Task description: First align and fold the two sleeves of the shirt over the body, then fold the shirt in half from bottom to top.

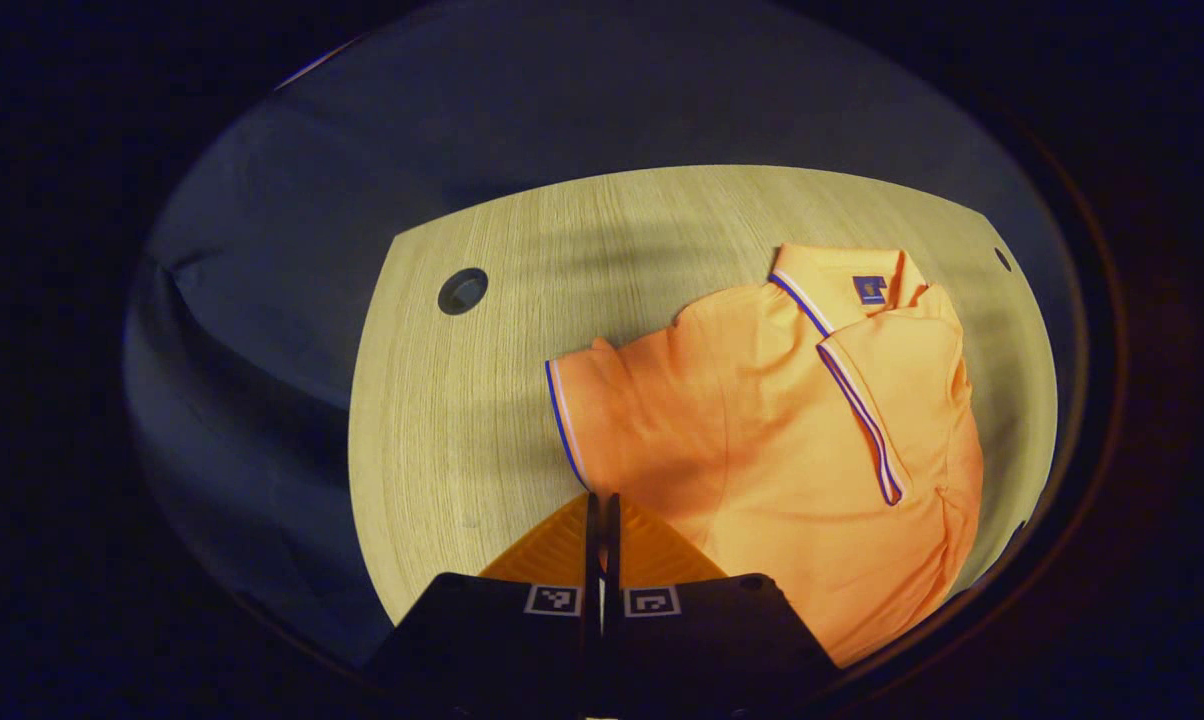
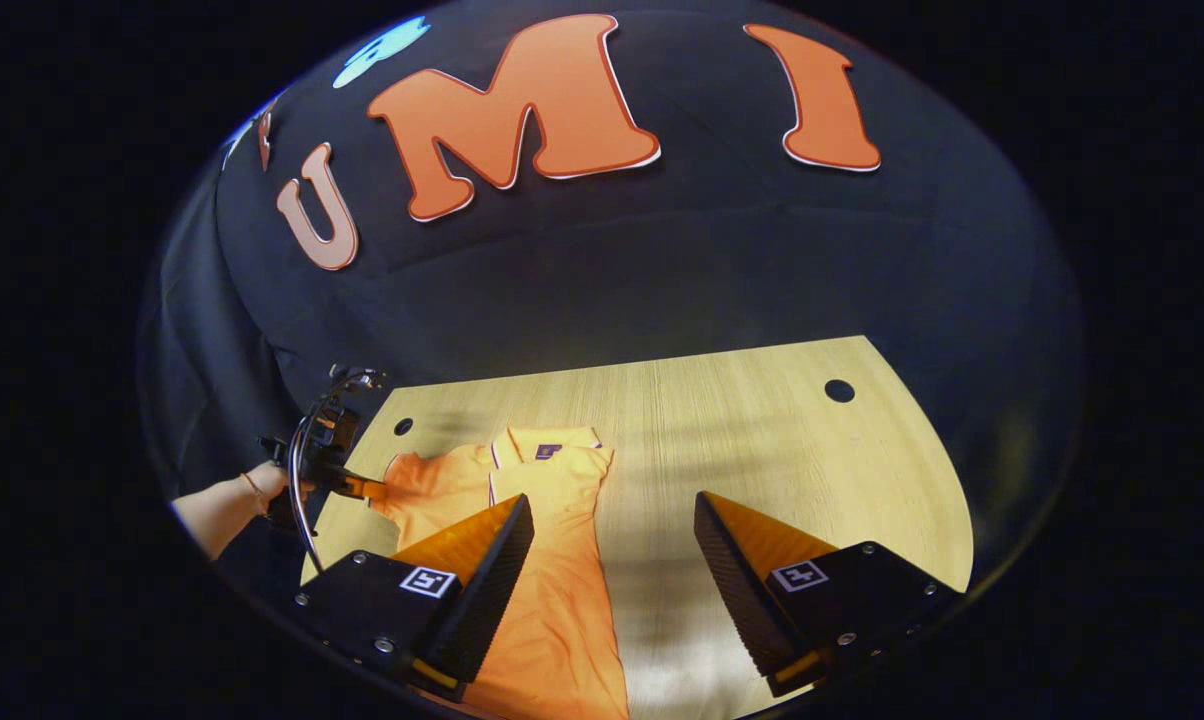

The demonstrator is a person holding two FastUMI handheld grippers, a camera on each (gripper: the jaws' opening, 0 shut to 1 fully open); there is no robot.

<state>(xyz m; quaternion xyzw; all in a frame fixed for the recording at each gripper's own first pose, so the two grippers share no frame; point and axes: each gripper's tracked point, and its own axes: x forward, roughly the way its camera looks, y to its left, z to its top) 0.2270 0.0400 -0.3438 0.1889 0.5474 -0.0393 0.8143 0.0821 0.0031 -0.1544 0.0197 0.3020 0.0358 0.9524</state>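
An orange polo shirt (image 1: 762, 450) lies collar-up on the wooden table (image 1: 462, 420). One sleeve (image 1: 902, 380) is folded over the body, its striped hem running down the chest. The other sleeve (image 1: 602, 400) spreads flat to the side. My left gripper (image 1: 602, 505) is shut, its tips pinching the lower corner of that spread sleeve's hem. In the right gripper view the same shirt (image 2: 552, 600) lies at lower left, with the left gripper (image 2: 362, 488) at its sleeve (image 2: 407, 480). My right gripper (image 2: 612, 500) stands open above the shirt's edge, holding nothing.
The table (image 2: 762, 430) has round holes near its corners (image 1: 462, 290) (image 2: 839, 390). A person's hand (image 2: 232, 505) holds the left gripper at the table's left edge. Black cloth walls the booth behind the table. Bare wood lies to the right of the shirt.
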